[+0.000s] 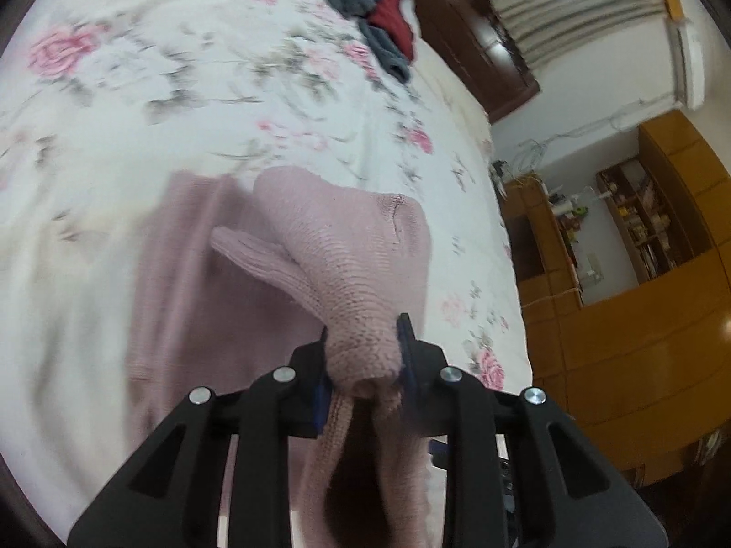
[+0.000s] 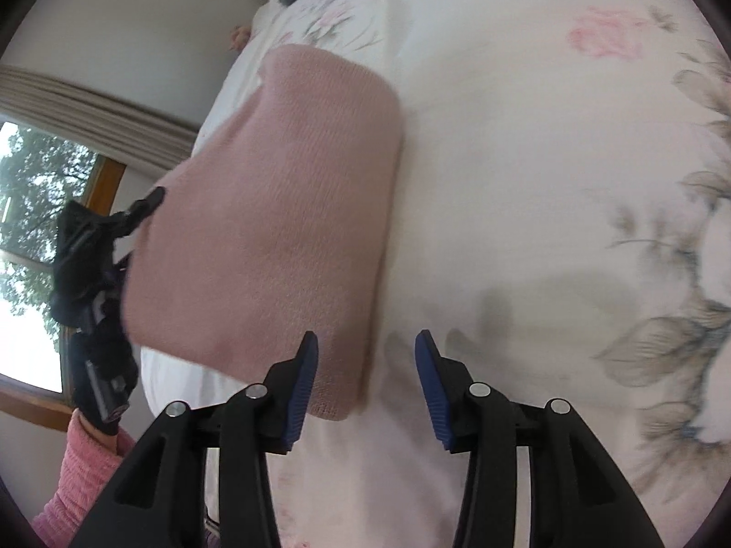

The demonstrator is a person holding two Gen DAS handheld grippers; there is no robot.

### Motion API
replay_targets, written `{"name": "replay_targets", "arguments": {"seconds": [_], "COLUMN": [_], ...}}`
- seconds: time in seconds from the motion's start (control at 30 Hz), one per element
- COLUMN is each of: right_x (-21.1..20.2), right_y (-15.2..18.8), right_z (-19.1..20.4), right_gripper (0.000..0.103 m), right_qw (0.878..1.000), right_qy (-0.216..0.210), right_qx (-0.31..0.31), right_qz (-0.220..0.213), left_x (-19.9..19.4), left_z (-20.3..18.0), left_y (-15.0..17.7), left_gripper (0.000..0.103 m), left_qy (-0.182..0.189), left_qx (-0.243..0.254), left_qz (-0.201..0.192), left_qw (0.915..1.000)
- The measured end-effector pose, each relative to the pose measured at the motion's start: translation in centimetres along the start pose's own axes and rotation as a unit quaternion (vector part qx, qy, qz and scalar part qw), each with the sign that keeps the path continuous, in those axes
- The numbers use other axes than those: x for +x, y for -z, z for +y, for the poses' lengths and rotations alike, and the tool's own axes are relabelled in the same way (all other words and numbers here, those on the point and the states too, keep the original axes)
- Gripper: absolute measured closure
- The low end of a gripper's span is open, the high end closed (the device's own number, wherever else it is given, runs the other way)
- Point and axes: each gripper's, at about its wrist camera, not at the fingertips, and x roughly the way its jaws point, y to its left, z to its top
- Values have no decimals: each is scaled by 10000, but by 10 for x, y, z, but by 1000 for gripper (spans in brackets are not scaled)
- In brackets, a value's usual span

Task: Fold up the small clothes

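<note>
A pink knit garment (image 1: 347, 237) lies on the floral bedspread (image 1: 137, 82). My left gripper (image 1: 363, 356) is shut on a bunched part of it, lifted off the bed so the knit drapes down from the blue pads. In the right wrist view the same pink garment (image 2: 274, 228) spreads flat across the middle, its near corner just ahead of my right gripper (image 2: 365, 365), which is open above the bedspread (image 2: 548, 182) with nothing between its fingers. The left gripper (image 2: 137, 210) shows at the garment's left edge, held by a hand in a pink sleeve (image 2: 77, 470).
A heap of grey and red clothes (image 1: 374, 4) lies at the far end of the bed. Wooden cabinets and shelves (image 1: 639, 246) stand to the right of the bed. A window (image 2: 32, 237) with a curtain is beyond the bed's left edge.
</note>
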Motion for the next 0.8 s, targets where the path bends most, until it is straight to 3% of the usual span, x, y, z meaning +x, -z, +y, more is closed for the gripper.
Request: {"name": "replay_targets", "arguments": {"seconds": [0.13, 0.33, 0.47, 0.63, 0.73, 0.8], "right_x": [17, 36, 47, 49, 47, 49], "right_y": [2, 3, 1, -4, -1, -5], "right_z": [15, 22, 24, 19, 22, 25], "right_gripper": [57, 57, 57, 56, 56, 50], "right_qw": [9998, 9994, 9989, 9987, 9988, 9989], "right_qy": [-63, 11, 163, 230, 200, 148], "right_qx": [-88, -111, -129, -87, -103, -126], "right_qz": [154, 329, 409, 451, 434, 423], "left_x": [0, 22, 29, 16, -7, -23], "left_z": [40, 75, 88, 81, 70, 61], "left_y": [-1, 8, 11, 14, 23, 35], "left_gripper": [79, 78, 77, 70, 53, 50], "left_qy": [-46, -416, -466, -664, -829, -846], "left_qx": [-211, -336, -422, -419, -268, -112], "left_qz": [96, 323, 337, 369, 310, 286], "left_qw": [9997, 9980, 9975, 9962, 9957, 9959]}}
